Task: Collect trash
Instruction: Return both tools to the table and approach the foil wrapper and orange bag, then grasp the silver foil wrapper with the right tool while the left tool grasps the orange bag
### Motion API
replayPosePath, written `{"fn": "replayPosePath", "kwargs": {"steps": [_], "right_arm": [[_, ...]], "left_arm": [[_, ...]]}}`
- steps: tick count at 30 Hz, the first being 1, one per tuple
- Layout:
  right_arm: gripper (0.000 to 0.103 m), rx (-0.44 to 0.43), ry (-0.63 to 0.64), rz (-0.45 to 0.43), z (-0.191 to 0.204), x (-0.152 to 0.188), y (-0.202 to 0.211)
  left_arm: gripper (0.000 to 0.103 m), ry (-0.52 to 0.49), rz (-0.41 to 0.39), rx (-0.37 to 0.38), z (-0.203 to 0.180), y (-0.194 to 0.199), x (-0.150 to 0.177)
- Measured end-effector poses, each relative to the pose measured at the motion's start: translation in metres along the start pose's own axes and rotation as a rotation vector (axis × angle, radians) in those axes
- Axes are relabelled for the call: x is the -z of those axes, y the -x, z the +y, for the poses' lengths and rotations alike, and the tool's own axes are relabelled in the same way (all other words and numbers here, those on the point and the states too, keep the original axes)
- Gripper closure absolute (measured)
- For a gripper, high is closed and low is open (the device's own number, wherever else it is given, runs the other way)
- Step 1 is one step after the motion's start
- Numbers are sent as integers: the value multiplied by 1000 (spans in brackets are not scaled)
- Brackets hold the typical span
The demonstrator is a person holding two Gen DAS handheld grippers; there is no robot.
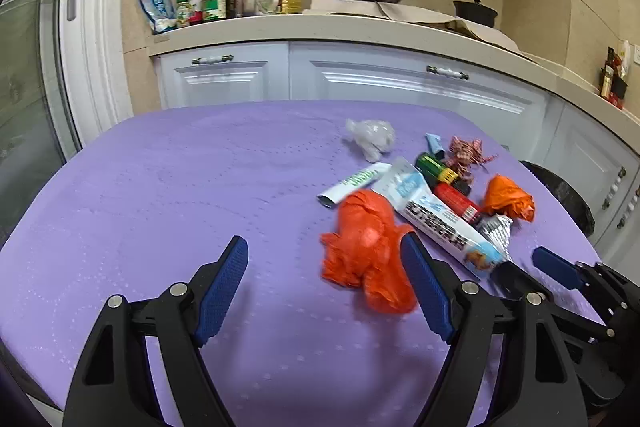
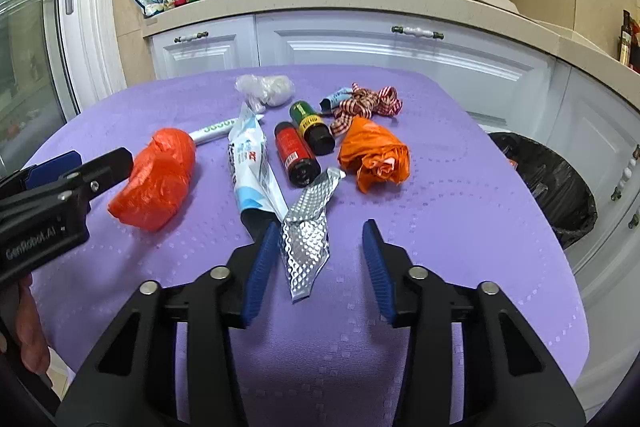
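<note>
Left gripper (image 1: pixel 324 285): spread, red bag (image 1: pixel 366 253) at 1 o'clock.
Right gripper (image 2: pixel 320 267): spread, foil (image 2: pixel 308 235) between, unpinched.
Bin (image 2: pixel 560 183): at 3 o'clock.

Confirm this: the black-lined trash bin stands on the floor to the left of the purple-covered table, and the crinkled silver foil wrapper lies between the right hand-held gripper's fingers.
Wrong on one point: the black-lined trash bin stands to the right of the purple-covered table, as the right wrist view shows. The crinkled silver foil wrapper does lie between the right hand-held gripper's fingers.
</note>
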State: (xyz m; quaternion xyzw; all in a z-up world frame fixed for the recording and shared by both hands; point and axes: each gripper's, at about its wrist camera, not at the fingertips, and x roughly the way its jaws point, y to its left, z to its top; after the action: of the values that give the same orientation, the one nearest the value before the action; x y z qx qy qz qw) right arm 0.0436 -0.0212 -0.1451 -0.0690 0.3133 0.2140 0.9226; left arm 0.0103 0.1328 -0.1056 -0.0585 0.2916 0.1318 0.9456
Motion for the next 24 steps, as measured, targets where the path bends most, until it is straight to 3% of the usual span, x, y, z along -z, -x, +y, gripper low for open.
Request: {"fn": "replayPosePath", "kwargs": {"steps": [2,8,10,17,21,24], "right_arm": [[75,-10,5,17,-1,2,-4],[75,-4,6,-7,-4,2,0],[75,-1,4,-16,-7,1,3],[75,8,0,-49,-13,-4,14],[75,7,-6,-59,-16,-6,18],[75,5,-11,-63,-18,-7,20]], "left_arm": [[27,-10,3,4,-5,-2,2],[27,-11,12,31,-14,-7,2],[34,-13,12,43,-16,-6,2],[39,-6,13,63,-22,-2,4],[26,22,7,61,-24,1,3],[26,10,19,53,-29,-4,3]]}}
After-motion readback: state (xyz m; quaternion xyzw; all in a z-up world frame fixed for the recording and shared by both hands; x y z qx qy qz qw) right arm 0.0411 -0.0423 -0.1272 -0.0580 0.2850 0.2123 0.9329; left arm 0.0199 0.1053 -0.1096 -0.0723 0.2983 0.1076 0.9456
